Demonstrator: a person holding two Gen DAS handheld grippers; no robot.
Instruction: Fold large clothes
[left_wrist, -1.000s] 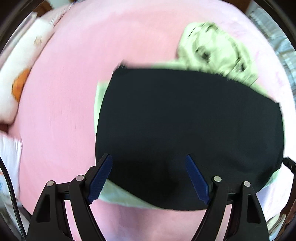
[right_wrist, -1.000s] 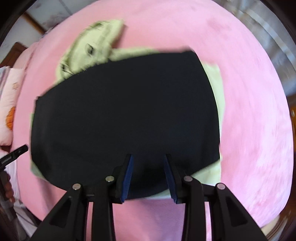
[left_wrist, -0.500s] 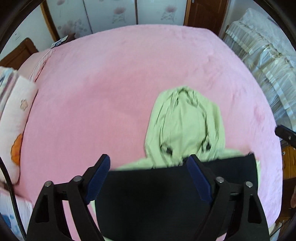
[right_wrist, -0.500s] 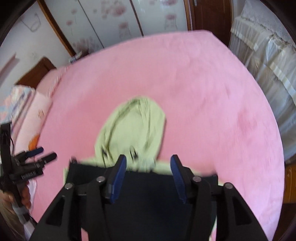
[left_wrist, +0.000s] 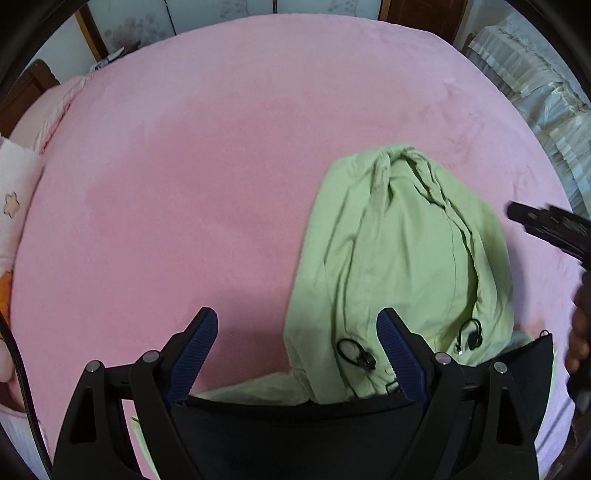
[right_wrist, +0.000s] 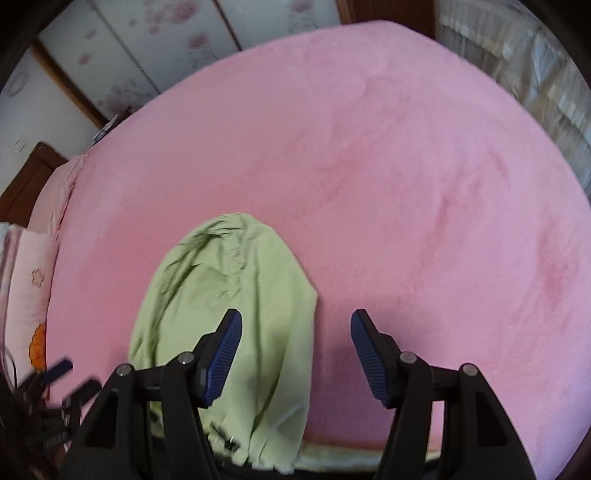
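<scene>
A light green hooded jacket lies on the pink bed cover; its hood (left_wrist: 402, 258) spreads flat away from me, with black drawstring toggles at its base. A black folded panel (left_wrist: 332, 435) of the garment covers the body below the hood. My left gripper (left_wrist: 297, 354) is open and empty above the near edge of the hood. My right gripper (right_wrist: 295, 354) is open and empty over the hood's right edge (right_wrist: 236, 306). The right gripper also shows in the left wrist view (left_wrist: 550, 229).
The pink bed cover (left_wrist: 192, 162) stretches far ahead and to the sides. A pale pillow with a flower print (left_wrist: 11, 206) lies at the left edge. Pleated curtains (left_wrist: 546, 85) hang at the right. Sliding doors (right_wrist: 155, 48) stand behind the bed.
Both grippers have drawn back and tilted up from over the black panel, so the hood and far bed now fill the views. The right gripper's jaws have opened wider.
</scene>
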